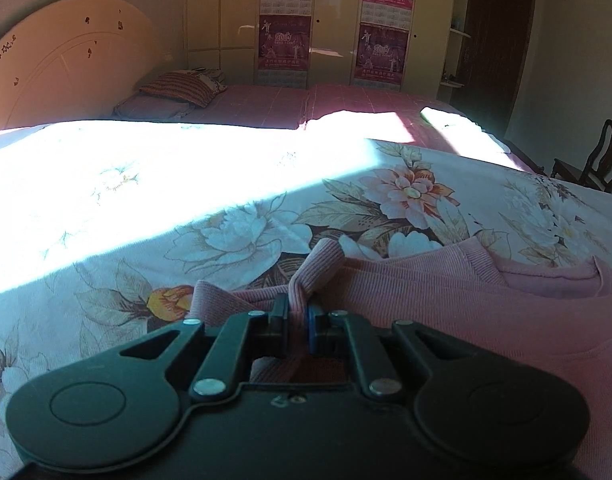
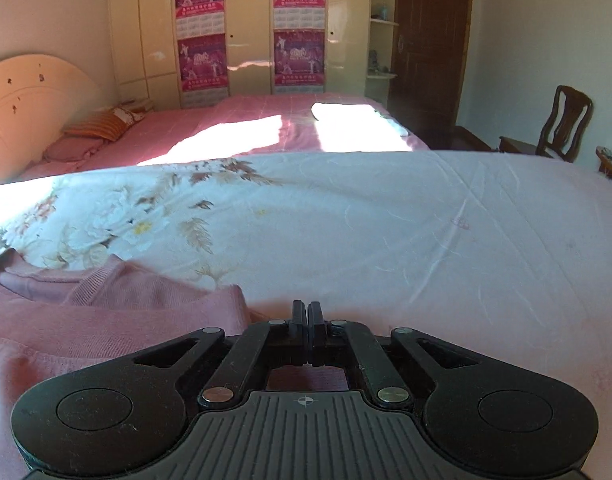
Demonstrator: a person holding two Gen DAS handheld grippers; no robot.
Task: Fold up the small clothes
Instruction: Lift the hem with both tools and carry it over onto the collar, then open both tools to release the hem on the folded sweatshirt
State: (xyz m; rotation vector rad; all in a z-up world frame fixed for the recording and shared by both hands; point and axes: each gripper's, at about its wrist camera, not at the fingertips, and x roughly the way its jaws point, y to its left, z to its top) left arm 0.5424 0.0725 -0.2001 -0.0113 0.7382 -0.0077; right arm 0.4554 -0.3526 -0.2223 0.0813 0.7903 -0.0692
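Bedroom setting is recorded: a floral bedsheet (image 1: 234,216) covers the near bed, with a broad band of hard sunlight across its far-left part. Beyond it, a second bed under a pink cover (image 2: 242,124) is seen, with a striped pillow (image 1: 178,87) at its head by the cream headboard (image 1: 62,68). Calendar posters (image 2: 200,20) are fixed on the wardrobe doors behind, and a dark wooden chair (image 2: 561,124) is noted at the right.

A pink sweater (image 1: 445,300) is laid flat on the floral bedsheet, toward its near edge; its neckline is visible at the right of the left wrist view. The left gripper (image 1: 297,312) is clamped on a ribbed sleeve cuff (image 1: 319,260), which is pinched between the fingers and stands up from the sheet, bent over above the fingertips.

The right gripper (image 2: 307,316) is seen with its fingers pressed together, nothing visibly caught at the tips. It is positioned just beside the sweater's right-hand edge, over pale, lightly creased sheet. Pink fabric is glimpsed beneath its frame; whether this is touched cannot be told.
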